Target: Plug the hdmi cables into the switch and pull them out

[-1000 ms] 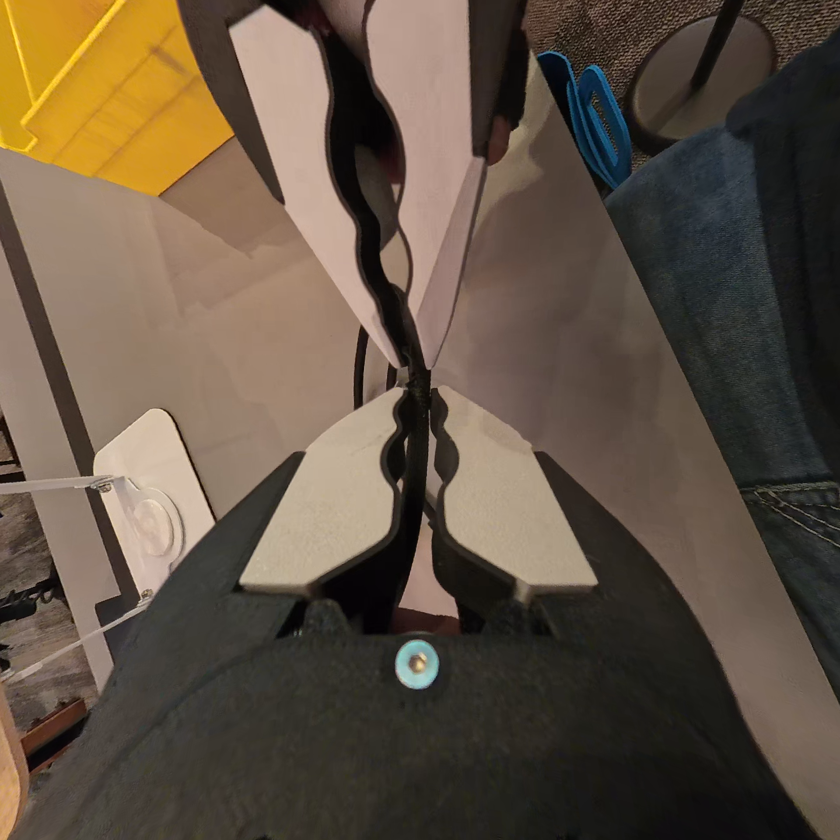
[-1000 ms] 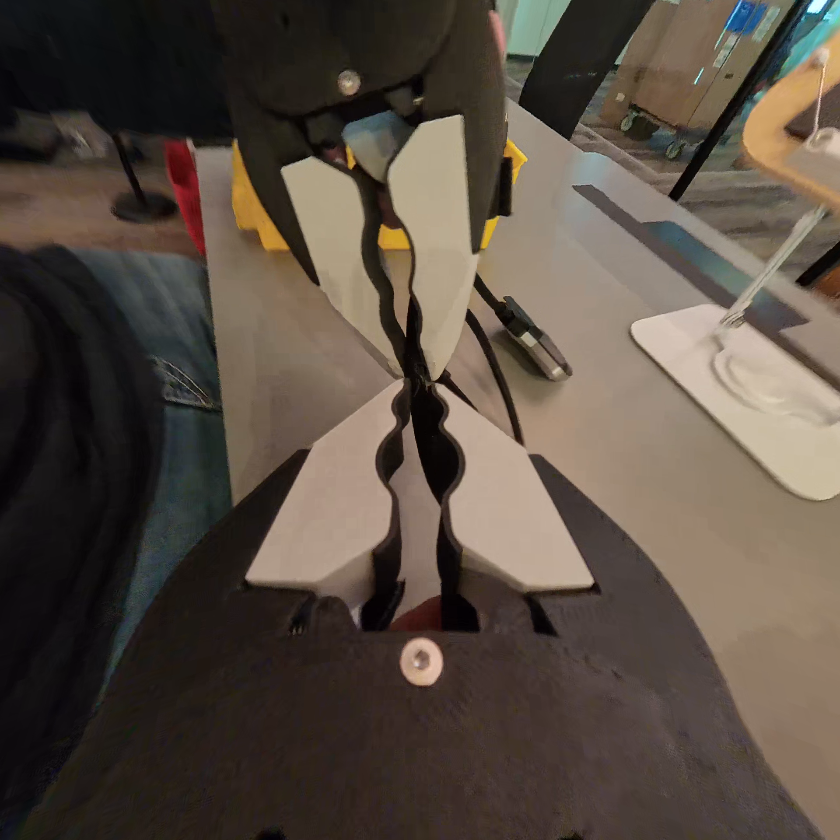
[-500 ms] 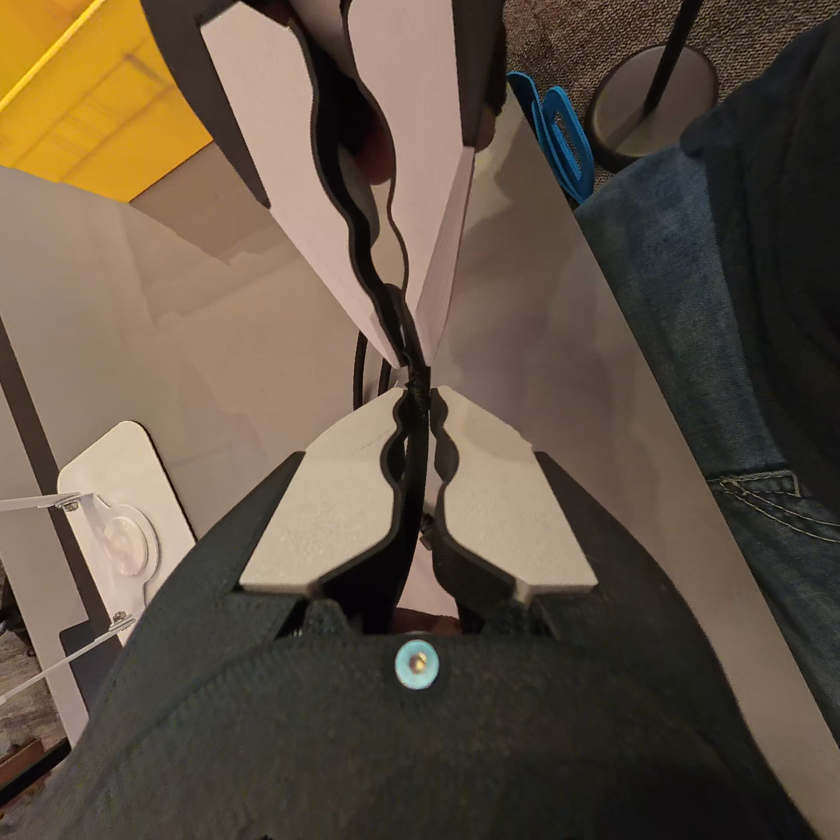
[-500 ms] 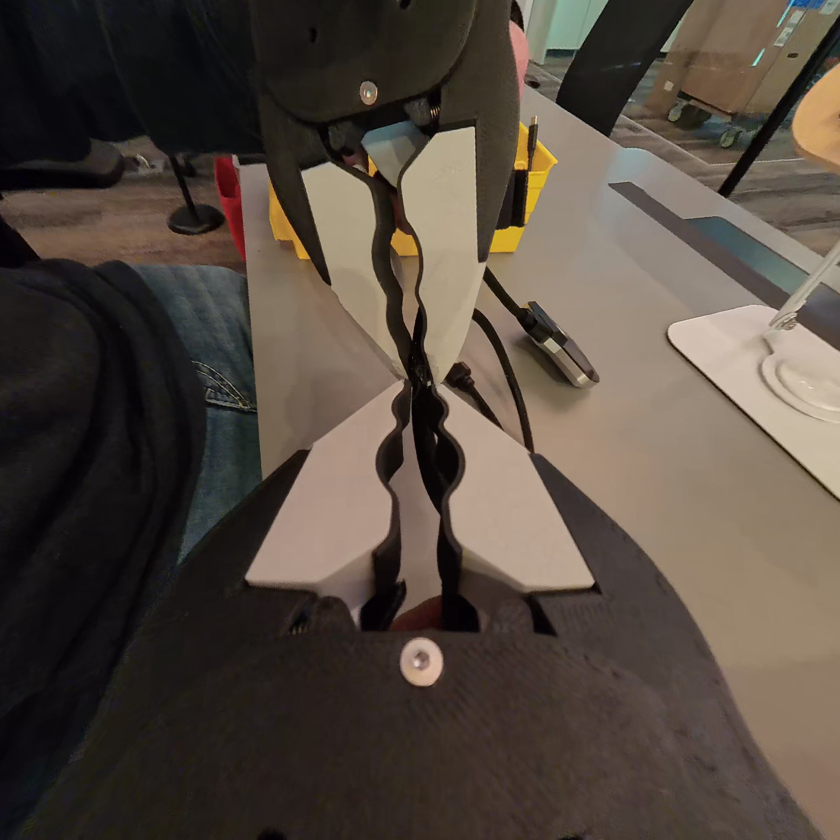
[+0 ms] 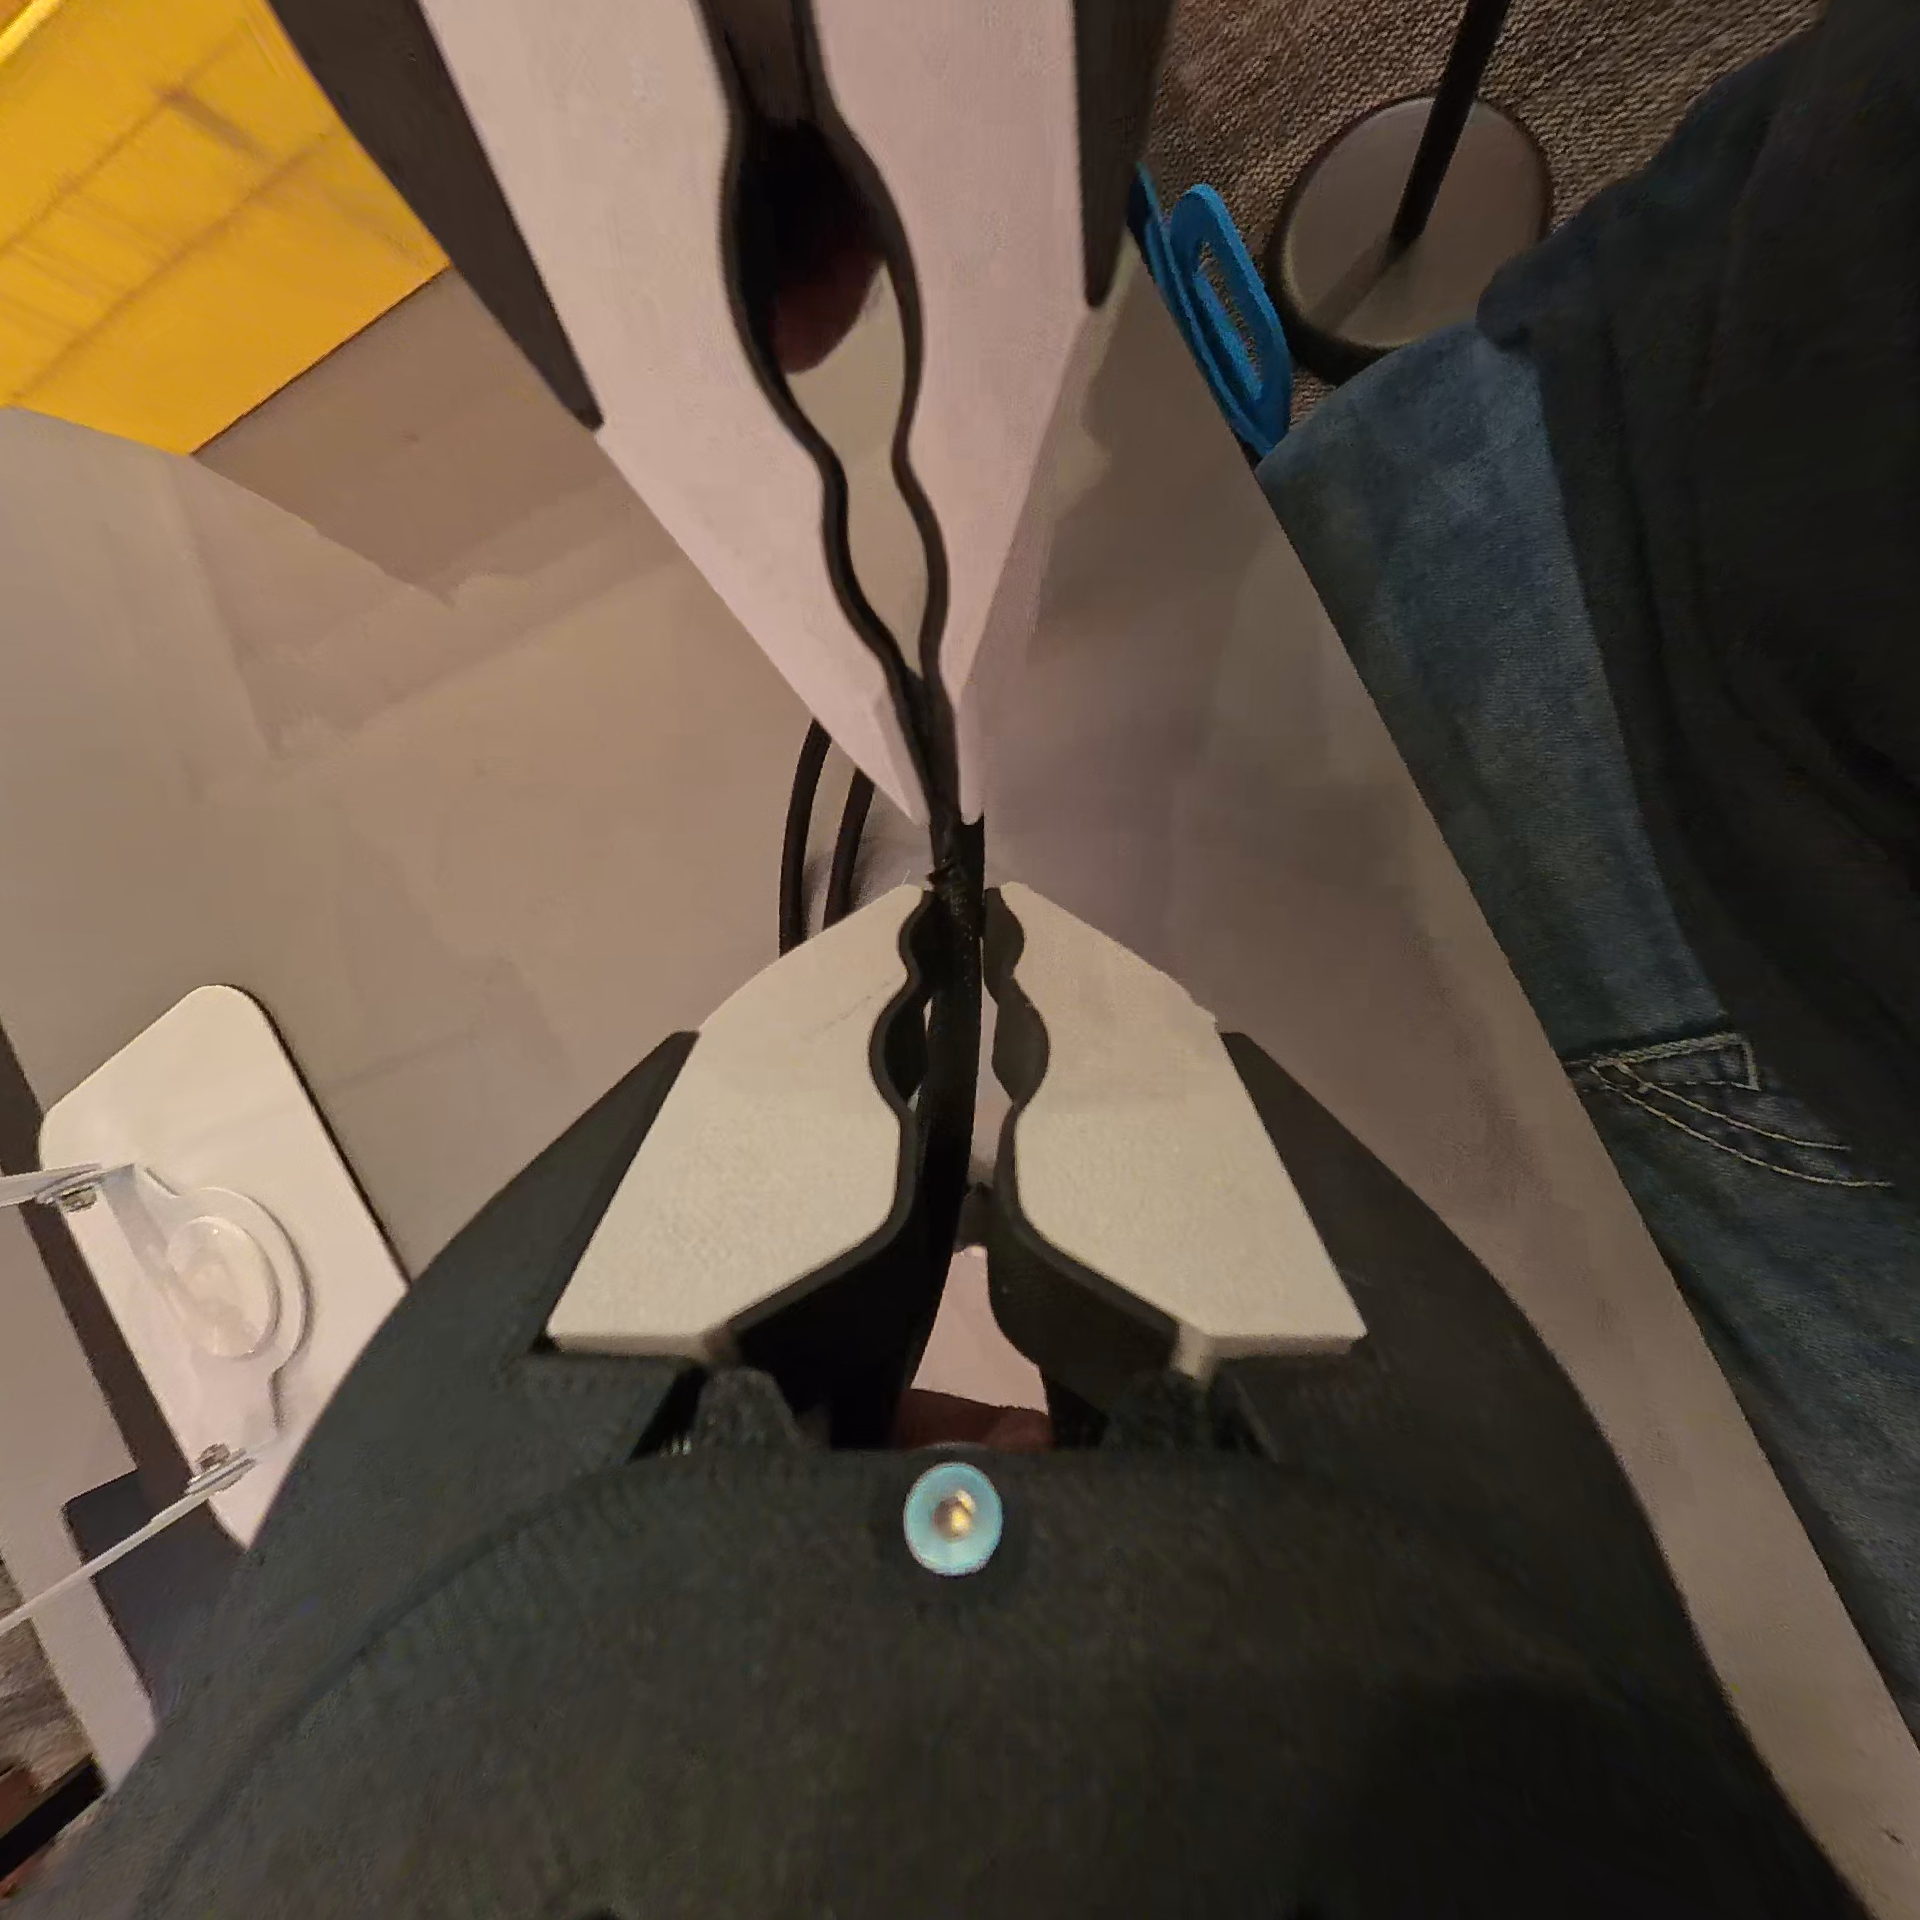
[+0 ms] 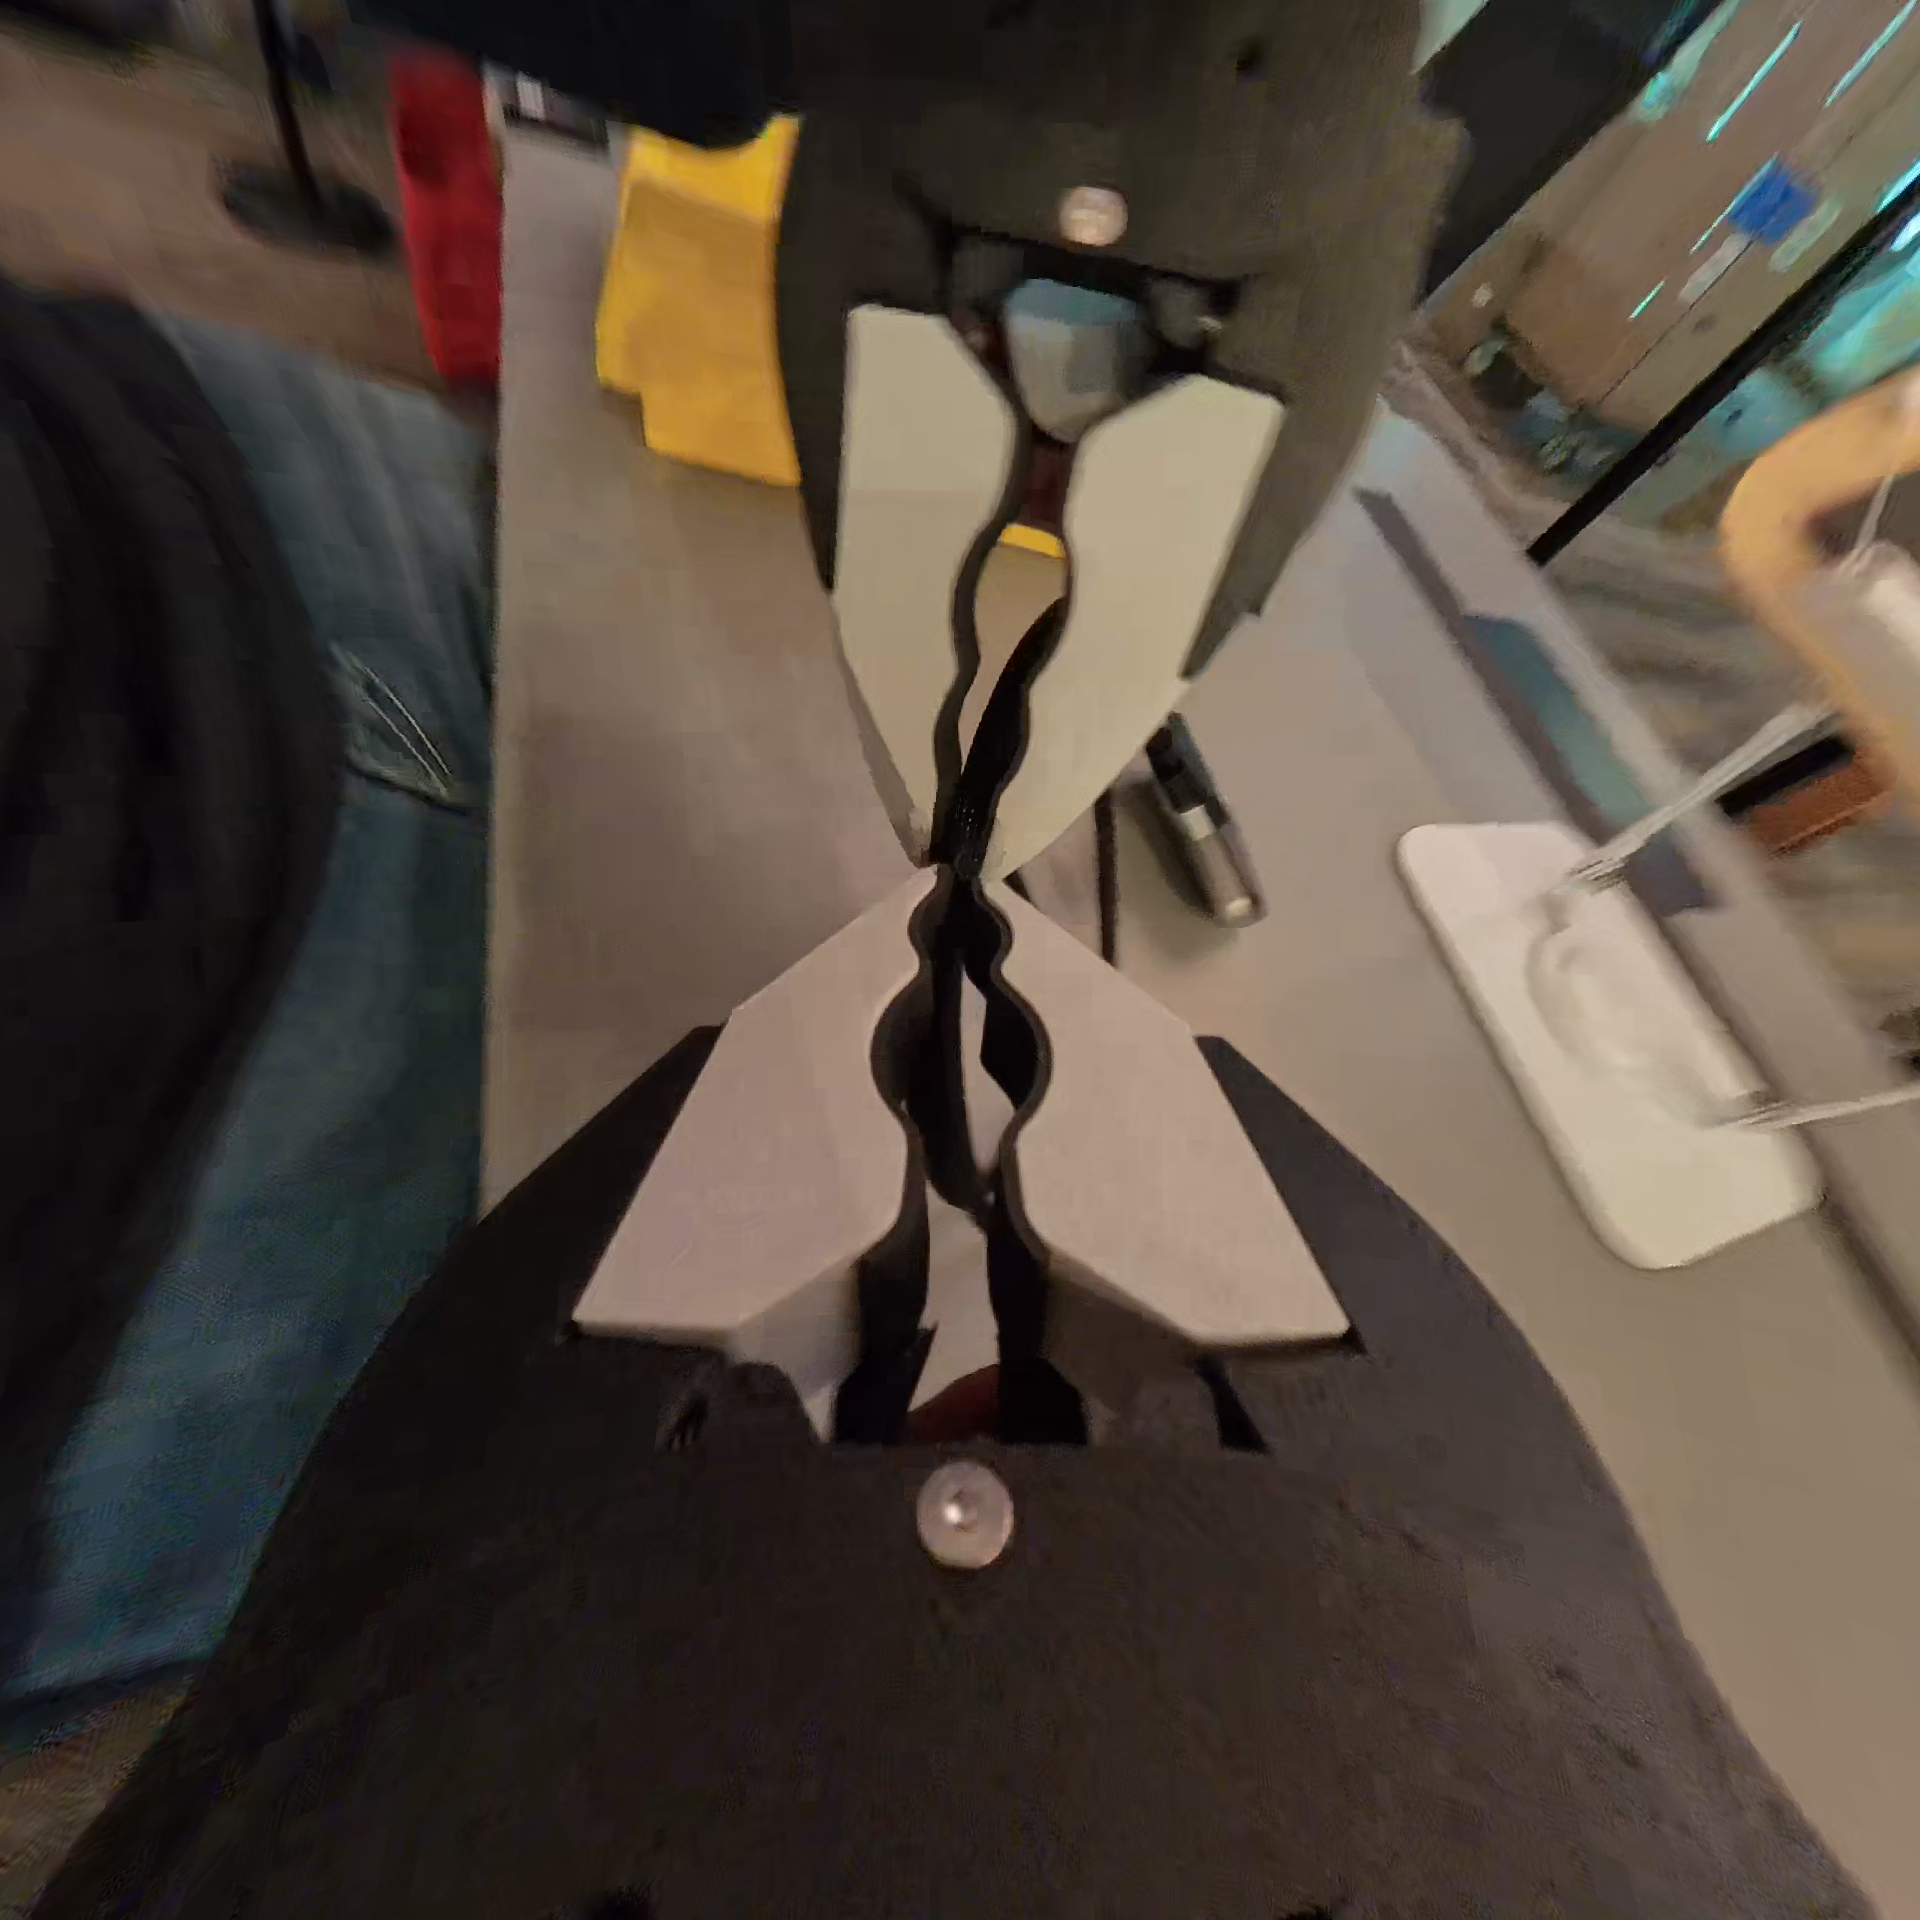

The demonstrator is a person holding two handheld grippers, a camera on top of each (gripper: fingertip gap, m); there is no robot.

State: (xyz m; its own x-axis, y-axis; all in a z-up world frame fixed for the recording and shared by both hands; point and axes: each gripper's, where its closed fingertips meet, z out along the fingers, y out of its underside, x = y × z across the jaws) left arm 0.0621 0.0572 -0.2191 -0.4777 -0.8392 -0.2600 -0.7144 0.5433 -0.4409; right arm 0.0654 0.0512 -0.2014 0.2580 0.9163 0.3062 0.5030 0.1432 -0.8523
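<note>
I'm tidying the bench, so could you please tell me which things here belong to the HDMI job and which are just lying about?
Job:
- black cable, pinched by left tongs and right tongs
- metal-tipped plug on the table

Lying about:
- yellow bin
- white stand base
- red bin
- blue piece

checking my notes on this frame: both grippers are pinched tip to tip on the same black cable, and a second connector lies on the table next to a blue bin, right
Almost. The left gripper and right gripper do meet tip to tip, shut on the black cable. A second connector does lie on the grey table. But the bin beyond it is yellow, not blue, as the right wrist view shows.
</note>
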